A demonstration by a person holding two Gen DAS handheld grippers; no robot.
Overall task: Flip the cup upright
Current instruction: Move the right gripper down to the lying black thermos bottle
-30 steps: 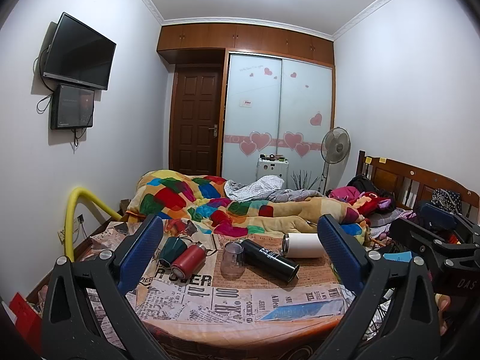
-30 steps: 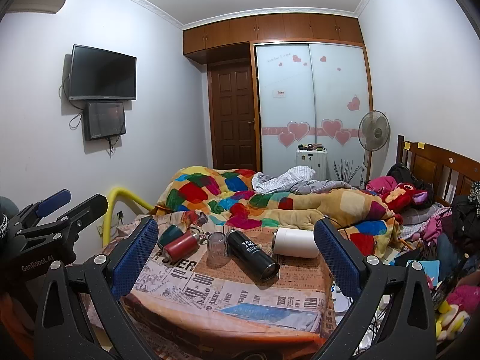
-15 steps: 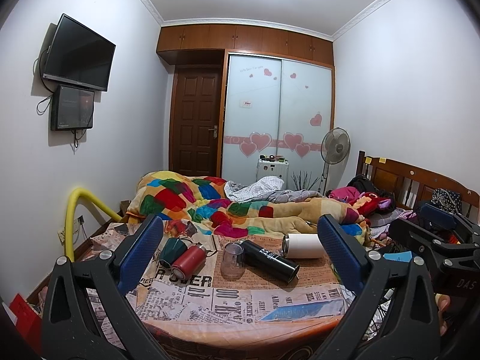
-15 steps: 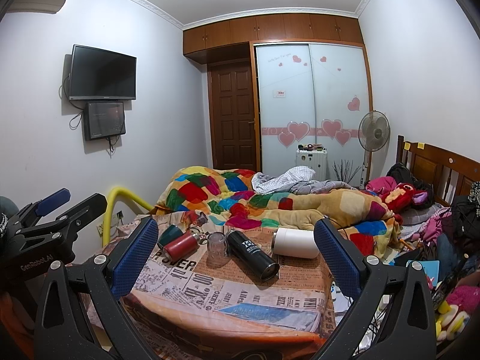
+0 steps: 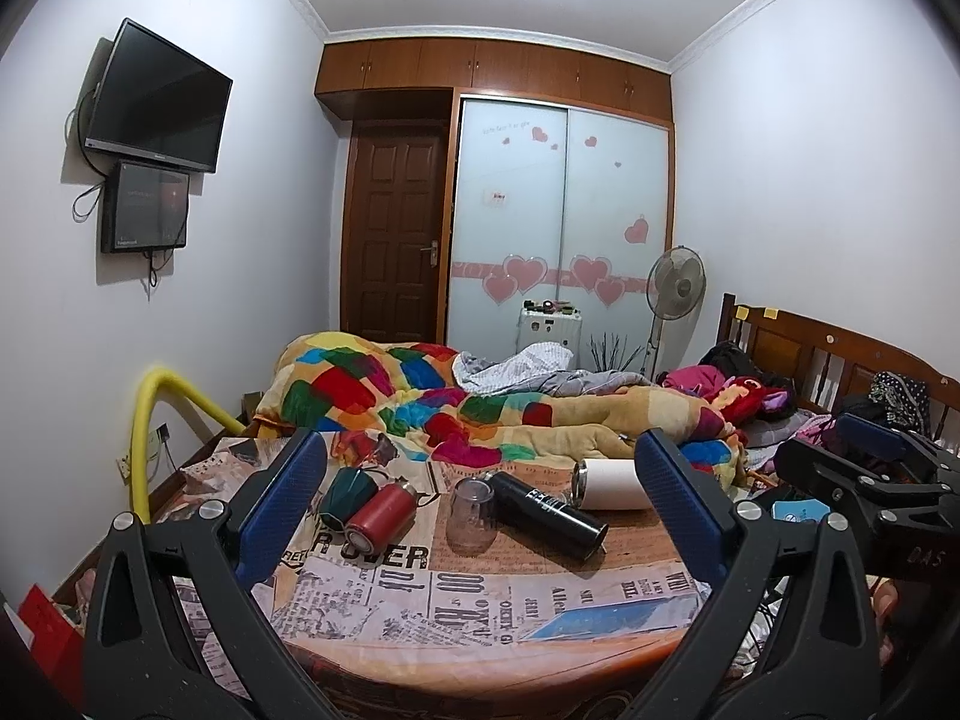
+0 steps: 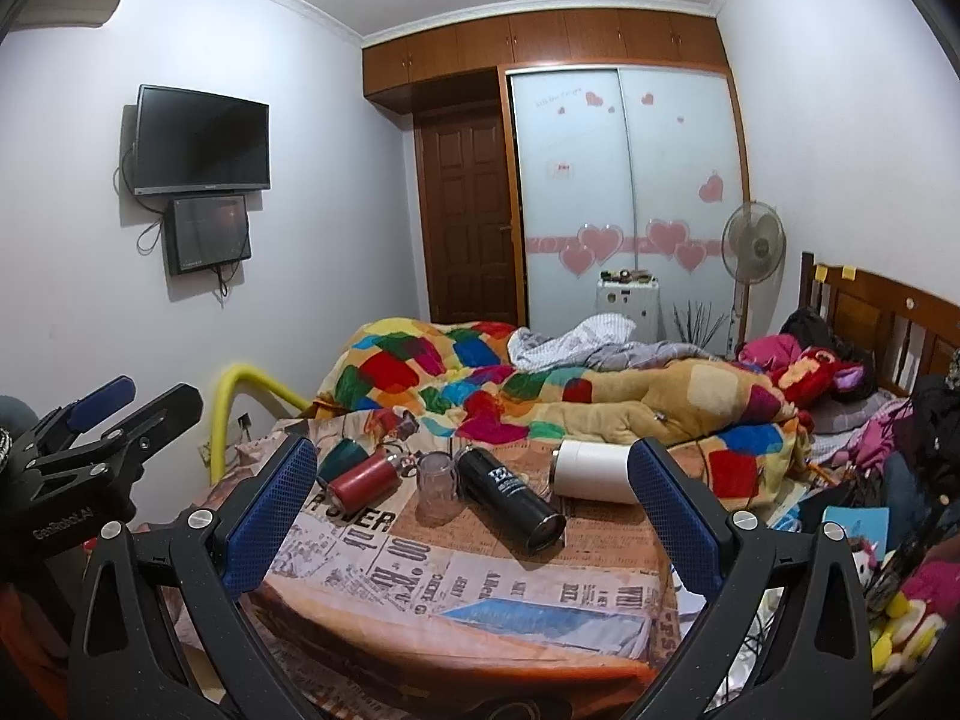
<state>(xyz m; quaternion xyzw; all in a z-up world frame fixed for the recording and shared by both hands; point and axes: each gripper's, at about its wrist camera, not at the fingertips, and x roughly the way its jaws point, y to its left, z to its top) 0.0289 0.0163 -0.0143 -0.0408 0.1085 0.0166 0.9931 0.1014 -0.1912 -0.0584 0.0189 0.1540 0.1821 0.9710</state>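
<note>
Both tongs hang in the air short of the things, each with its blue pads spread wide and nothing between them: the left tongs point(image 5: 480, 501) and the right tongs point(image 6: 471, 498). Ahead of them a newspaper-print cloth point(image 5: 420, 594) covers the tabletop, and five vessels sit on its far half. The clear cup point(image 5: 470, 515) stands mouth-down, its wider rim on the cloth, roughly in the middle of the row. Just to its right a black flask point(image 5: 546, 513) lies on its side, angled toward the near right, very close to the cup. Farther right a white tumbler point(image 5: 609, 483) lies on its side. To the cup's left a red bottle point(image 5: 378, 513) and a dark green cup point(image 5: 345, 492) lie side by side, touching. Behind the tabletop is a bed with a patchwork quilt point(image 5: 384, 390).
</note>
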